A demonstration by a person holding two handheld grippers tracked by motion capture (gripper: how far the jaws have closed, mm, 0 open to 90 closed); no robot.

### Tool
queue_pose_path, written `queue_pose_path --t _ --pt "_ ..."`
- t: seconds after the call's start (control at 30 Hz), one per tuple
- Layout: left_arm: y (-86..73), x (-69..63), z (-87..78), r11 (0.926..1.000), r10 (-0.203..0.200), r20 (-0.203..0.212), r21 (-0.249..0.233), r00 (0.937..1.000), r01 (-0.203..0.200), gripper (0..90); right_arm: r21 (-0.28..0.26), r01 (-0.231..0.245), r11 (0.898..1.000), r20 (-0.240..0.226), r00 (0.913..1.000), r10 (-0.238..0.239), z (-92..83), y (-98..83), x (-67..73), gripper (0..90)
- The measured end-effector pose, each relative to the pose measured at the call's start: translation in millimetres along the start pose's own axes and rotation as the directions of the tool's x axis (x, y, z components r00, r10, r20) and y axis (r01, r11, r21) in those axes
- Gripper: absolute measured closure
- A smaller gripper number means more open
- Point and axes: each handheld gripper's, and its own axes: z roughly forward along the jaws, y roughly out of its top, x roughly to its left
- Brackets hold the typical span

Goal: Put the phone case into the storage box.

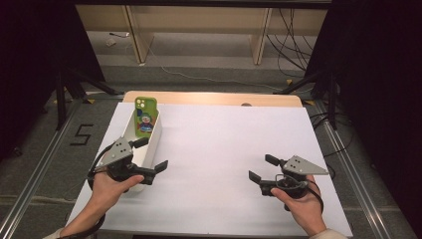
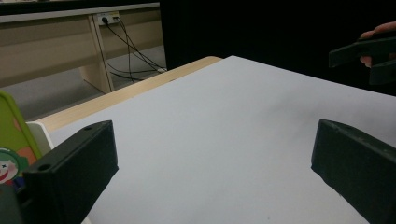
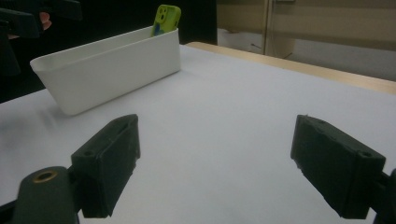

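Floor left of the table: black marking (image 1: 81, 134) on the grey surface, read as the numeral 5.

Left hand (image 1: 110, 185): entered from the bottom edge, forearm angled up and to the right, fingers wrapped round the gripper body from below. Left gripper (image 1: 149, 155): held low at the near end of the white bin (image 1: 152, 144), pointed to the right across the table; grey three-cornered plate on top. Jaws spread wide, nothing between them; confirmed in the left gripper view, bare white sheet (image 2: 224, 140) seen between the two black jaws. Far jaw just beside the bin's near end; contact cannot be told.

White bin: long and narrow, set on the left part of the white sheet, long side running away from the person. Green phone case (image 1: 146, 115): stood on end at the bin's far end, leaned back against the far wall, top corner above the rim. Printed on the case: a cartoon clown figure, red and blue. No readable lettering or brand.

Right hand (image 1: 301, 204): entered from the bottom right, wrist bent inward, gripper body gripped from below. Right gripper (image 1: 263, 168): pointed left toward the bin, well apart from it, low over the sheet. Jaws spread, empty.
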Motion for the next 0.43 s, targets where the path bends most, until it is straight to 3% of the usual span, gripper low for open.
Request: queue_pose_path --t 0.43 --pt "-4.4 1.6 0.9 1.0 0.004 -0.013 0.001 0.9999 -0.004 0.0 0.001 0.003 1.0 -0.002 1.0 -0.003 -0.2 -0.4 -0.1 16.5"
